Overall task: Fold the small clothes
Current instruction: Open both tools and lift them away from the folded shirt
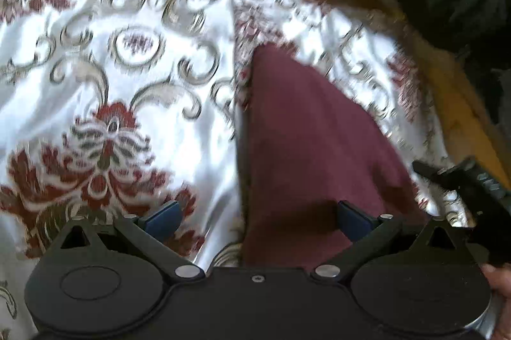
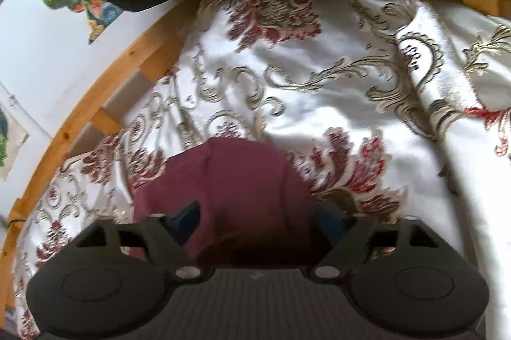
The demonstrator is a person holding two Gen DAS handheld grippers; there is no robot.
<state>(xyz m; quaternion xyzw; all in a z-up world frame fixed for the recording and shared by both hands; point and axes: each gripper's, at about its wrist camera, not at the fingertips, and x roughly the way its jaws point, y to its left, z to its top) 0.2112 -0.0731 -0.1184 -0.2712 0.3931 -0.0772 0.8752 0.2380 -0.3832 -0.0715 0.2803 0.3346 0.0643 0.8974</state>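
Two grippers I'm running, both w/ fingers spread, gripping nothing: left gripper [image 1: 257, 215] over maroon garment [image 1: 306, 142], which lies flat on floral bedspread [image 1: 95, 59]; right gripper [image 2: 255, 212] at garment's 6 o'clock edge, wooden bed frame [image 2: 95, 91] at 10.

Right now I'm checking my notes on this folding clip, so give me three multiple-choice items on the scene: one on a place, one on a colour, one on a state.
1. Where does the folded garment lie?
A. on the patterned bedspread
B. on the bare wooden frame
C. on the floor

2. What colour is the garment?
A. navy
B. maroon
C. yellow

3. How do the right tongs stand?
A. shut on the garment
B. open, with the garment between the fingers
C. shut on nothing

Answers:
1 A, the floral cloth shows around its visible edges.
2 B, it is one plain dark red in both views.
3 B, the blue pads stand wide apart and are not pressing the cloth.
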